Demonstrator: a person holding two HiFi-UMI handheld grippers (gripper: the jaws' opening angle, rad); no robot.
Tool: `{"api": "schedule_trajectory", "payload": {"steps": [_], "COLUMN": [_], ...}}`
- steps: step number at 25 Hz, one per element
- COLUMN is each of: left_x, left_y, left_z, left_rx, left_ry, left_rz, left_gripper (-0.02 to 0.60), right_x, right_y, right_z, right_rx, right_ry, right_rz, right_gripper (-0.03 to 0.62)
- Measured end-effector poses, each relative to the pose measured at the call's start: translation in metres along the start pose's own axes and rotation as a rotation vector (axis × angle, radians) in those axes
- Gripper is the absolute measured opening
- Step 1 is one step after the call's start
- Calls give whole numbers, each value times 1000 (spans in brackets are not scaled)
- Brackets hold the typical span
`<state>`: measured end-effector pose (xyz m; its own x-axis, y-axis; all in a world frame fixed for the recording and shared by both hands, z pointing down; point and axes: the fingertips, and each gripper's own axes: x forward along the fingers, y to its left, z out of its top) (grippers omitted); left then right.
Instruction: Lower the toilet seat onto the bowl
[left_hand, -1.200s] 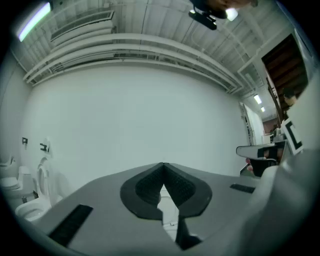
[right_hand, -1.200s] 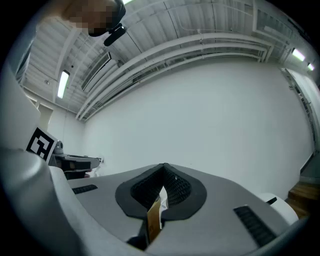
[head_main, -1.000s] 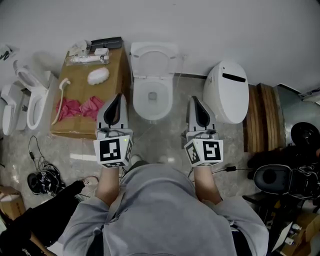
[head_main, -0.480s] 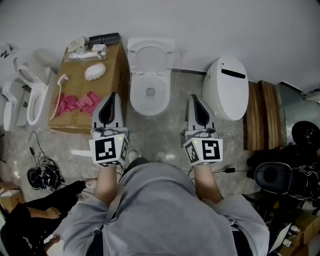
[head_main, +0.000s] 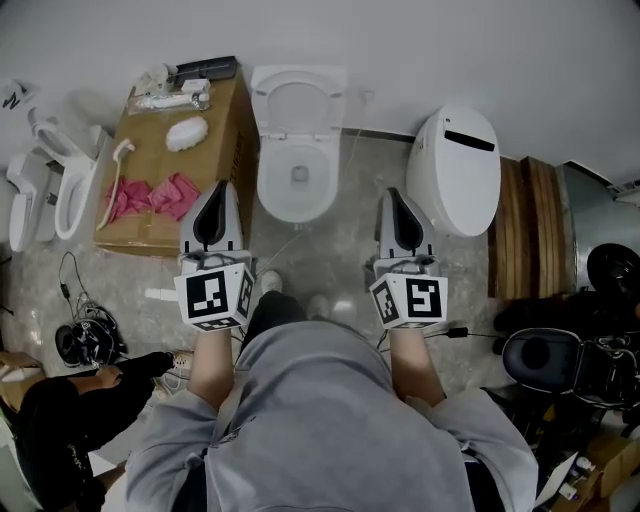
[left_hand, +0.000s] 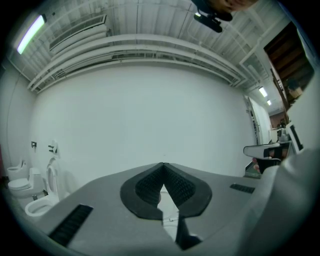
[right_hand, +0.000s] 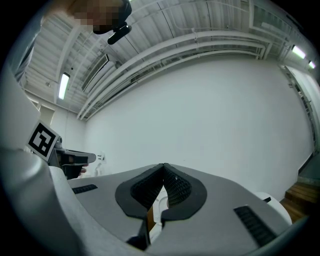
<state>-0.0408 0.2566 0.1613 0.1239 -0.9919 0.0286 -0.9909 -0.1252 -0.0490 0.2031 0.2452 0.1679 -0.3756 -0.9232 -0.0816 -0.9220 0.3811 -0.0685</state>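
Observation:
A white toilet stands against the far wall in the head view. Its seat (head_main: 297, 100) is tipped up and back, above the open bowl (head_main: 294, 185). My left gripper (head_main: 222, 188) is held in the air left of the bowl, jaws shut and empty. My right gripper (head_main: 391, 194) hangs to the bowl's right, also shut with nothing in it. Neither touches the toilet. The left gripper view shows the left gripper (left_hand: 163, 165) closed tip to tip against the white wall. The right gripper view shows the right gripper (right_hand: 163, 165) closed the same way.
A cardboard box (head_main: 170, 160) with pink cloth and white items stands left of the toilet. A second white toilet (head_main: 460, 180) with its lid closed stands right, beside wooden pallets (head_main: 535, 230). More white fixtures (head_main: 40, 190), cables (head_main: 85, 340), a crouching person (head_main: 60, 430) and black gear (head_main: 560, 360) ring the floor.
The toilet and box have slid up and left in the head view. Both grippers keep their pose, still shut. The person at lower left has moved further into view.

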Motion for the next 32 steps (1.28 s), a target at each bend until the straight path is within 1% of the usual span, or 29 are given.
{"api": "schedule_trajectory", "payload": {"steps": [8,16,22,27,32], "left_x": [32,98,154,202,247], "left_y": [1,11,40,74,108], "left_z": [-2,-4,-11,-16,-21], "left_rx": [0,-12,-21,-23,-8], "left_ry": [-2,-10,7,28,37], "left_rz": [-13,-61,-86,-112,-137], "left_gripper": [-1,-2,-2,-2,0], "right_x": [21,74,138,193,249], "right_y": [-15,-32,-33,-30,-31], "right_z": [-5,-13,-19,-25,-34], "right_rx": [-18,-41,-56,-63,-73], "right_ry": [6,23,43,64,87], "right_rz": [-23,-61,-82,-114,-148], "right_gripper": [-1,-2,0,0,0]}}
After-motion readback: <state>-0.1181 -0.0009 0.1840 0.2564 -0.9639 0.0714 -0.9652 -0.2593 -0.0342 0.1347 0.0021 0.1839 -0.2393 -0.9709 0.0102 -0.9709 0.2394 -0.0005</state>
